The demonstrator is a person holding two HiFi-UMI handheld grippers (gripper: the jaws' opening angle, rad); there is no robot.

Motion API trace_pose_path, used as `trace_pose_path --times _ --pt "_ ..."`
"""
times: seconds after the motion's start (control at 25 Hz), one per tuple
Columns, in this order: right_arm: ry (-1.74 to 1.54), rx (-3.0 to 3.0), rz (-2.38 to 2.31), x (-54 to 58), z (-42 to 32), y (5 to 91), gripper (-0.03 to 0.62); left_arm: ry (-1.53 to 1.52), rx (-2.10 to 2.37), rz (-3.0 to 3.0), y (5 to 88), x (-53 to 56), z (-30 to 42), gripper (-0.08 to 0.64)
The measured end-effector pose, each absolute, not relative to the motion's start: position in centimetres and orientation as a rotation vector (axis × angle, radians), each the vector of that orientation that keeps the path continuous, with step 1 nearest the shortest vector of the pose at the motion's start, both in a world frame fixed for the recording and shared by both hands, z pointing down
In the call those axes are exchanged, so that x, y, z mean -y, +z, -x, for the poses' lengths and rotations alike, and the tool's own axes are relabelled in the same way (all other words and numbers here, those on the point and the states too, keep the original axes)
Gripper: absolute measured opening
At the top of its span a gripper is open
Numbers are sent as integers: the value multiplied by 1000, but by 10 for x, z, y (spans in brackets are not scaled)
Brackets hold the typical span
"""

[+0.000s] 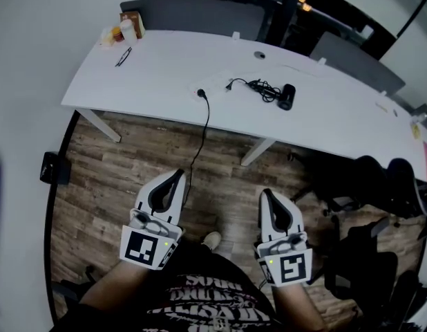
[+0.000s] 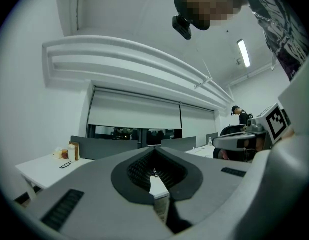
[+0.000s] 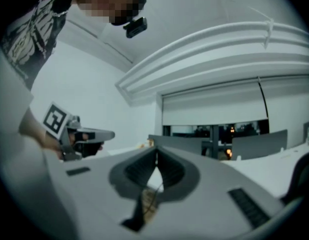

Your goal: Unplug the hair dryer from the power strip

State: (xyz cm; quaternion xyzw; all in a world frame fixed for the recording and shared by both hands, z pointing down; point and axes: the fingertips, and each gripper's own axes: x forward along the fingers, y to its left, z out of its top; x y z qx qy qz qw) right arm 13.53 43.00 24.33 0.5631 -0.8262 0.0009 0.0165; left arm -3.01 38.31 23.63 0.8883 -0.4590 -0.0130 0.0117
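**Still on the approach, nothing gripped yet**

Head view: the person stands back on the wooden floor, well apart from the white table. The left gripper and right gripper are both held out level in front, jaws together and empty. The black hair dryer lies on the table with its cord bunched beside it. The cord ends in a plug next to a pale shape that I take to be the power strip, though it hardly stands out from the tabletop. A black cable drops from there to the floor. I judge this the walk-up. Next, one gripper must reach the plug, open, and close on it, with the other perhaps steadying the strip.

Left gripper view: jaw tips meet and nothing sits between the pads. The table shows ahead.

Right gripper view: the same, closed on nothing.

Writing: only the black-and-white square markers on the grippers are clear. The shirt's lettering is cut off, and the bottles at the far corner are too small to read.
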Motion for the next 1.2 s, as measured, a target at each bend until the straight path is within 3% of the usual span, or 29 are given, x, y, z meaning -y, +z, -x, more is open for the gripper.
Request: trace_pose_path --times 1.2 --pt "53 2550 -1777 -360 -98 250 31 -22 1347 -2819 235 -314 50 25"
